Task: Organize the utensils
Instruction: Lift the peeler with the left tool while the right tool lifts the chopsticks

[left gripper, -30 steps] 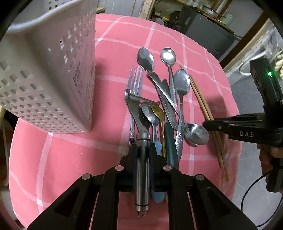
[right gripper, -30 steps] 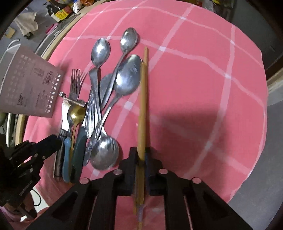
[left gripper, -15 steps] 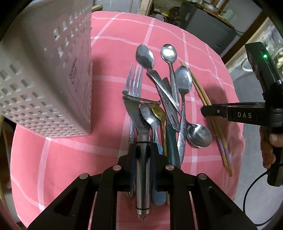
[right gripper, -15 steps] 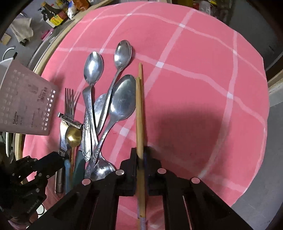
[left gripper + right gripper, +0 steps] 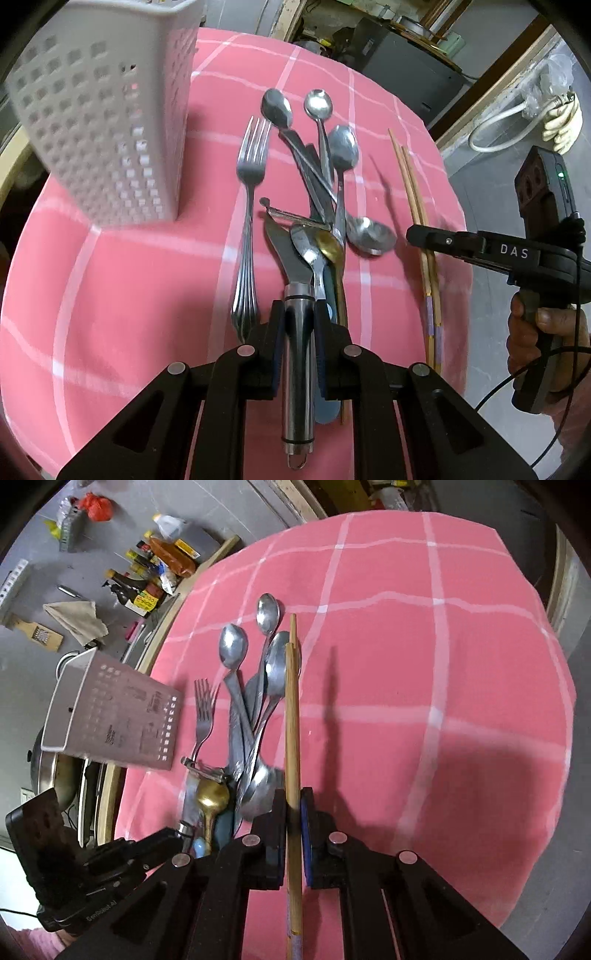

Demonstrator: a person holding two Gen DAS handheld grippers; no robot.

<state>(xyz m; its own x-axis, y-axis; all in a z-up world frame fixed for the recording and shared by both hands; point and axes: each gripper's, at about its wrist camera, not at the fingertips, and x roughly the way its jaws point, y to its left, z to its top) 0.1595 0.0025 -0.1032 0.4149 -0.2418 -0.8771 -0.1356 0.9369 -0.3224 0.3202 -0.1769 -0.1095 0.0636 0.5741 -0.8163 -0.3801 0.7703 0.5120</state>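
Left gripper clenched on the steel handle of a peeler, blade end resting among the piled spoons on the pink checked cloth of the bench. Right gripper clamped on a pair of wooden chopsticks, tips pointing away over the pile; jaws just closed further onto them.

Seen only from the left wrist: a hand around the right gripper's grip, the chopsticks' purple-banded ends, the fork lying alone between the white perforated caddy and the pile. Seen only from the right wrist: the caddy's labelled side at the bench edge, bottles and a cloth on the floor beyond, a broad bare stretch of tablecloth to the right, the gold spoon beside the peeler blade.

Against a second ago: peeler dragged nearer the left camera, its blade now clear of the fork's neck rather than lying across it; fork fully exposed. Chopsticks drawn out from beside the big spoon bowl and raised, casting a separate shadow on the cloth. Caddy looming larger in the left view. Right view rolled, with more floor showing at upper left.
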